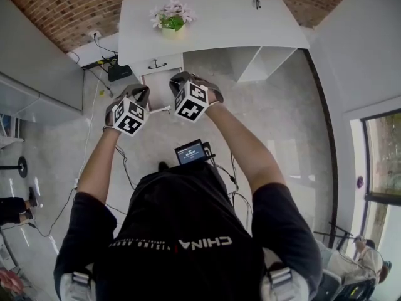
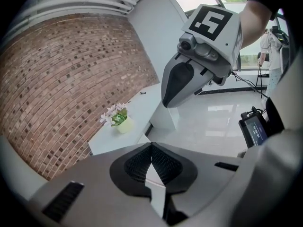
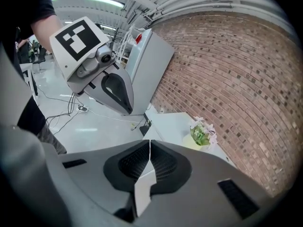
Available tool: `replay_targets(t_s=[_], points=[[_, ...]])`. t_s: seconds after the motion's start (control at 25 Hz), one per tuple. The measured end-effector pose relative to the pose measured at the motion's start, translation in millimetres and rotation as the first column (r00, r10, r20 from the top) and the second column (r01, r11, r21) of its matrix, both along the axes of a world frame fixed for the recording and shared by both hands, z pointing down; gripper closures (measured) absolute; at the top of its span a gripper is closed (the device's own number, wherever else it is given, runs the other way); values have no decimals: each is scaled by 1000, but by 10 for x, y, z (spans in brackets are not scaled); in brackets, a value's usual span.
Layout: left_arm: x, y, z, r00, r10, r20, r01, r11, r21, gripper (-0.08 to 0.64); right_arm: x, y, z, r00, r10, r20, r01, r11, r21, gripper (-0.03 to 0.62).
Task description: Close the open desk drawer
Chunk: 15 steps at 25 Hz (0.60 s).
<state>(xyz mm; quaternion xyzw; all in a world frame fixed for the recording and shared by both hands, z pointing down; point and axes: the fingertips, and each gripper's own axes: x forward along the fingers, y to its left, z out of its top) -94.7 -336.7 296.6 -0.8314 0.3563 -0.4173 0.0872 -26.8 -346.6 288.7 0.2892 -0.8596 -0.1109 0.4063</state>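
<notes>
A white desk (image 1: 250, 24) stands against the brick wall, with a potted flower (image 1: 171, 19) on top. Under its left part, the drawer front (image 1: 156, 63) with a dark handle juts toward me. Both grippers hover in the air short of it, side by side. My left gripper (image 1: 141, 91) is shut and holds nothing; its pads meet in the left gripper view (image 2: 151, 145). My right gripper (image 1: 182, 79) is likewise shut and bare (image 3: 150, 143), nearest the drawer unit. Each gripper view shows the other gripper, the desk (image 2: 139, 110) (image 3: 173, 124) and the flower (image 2: 118, 119) (image 3: 201, 134).
A black power box (image 1: 118, 72) with cables lies on the floor left of the drawers. An open shelf (image 1: 257, 61) sits under the desk's right side. A grey cabinet (image 1: 37, 96) flanks the left. A small screen (image 1: 191, 152) hangs at my chest. A seated person (image 1: 351, 262) is at lower right.
</notes>
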Motion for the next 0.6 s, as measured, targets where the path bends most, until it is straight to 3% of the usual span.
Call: replay_targets(t_s=[0.6], points=[[45,-3,93,999,-33,-21,32,999,-22,549,93,-9,118,1000,-26,-14,25,999,-24,575]])
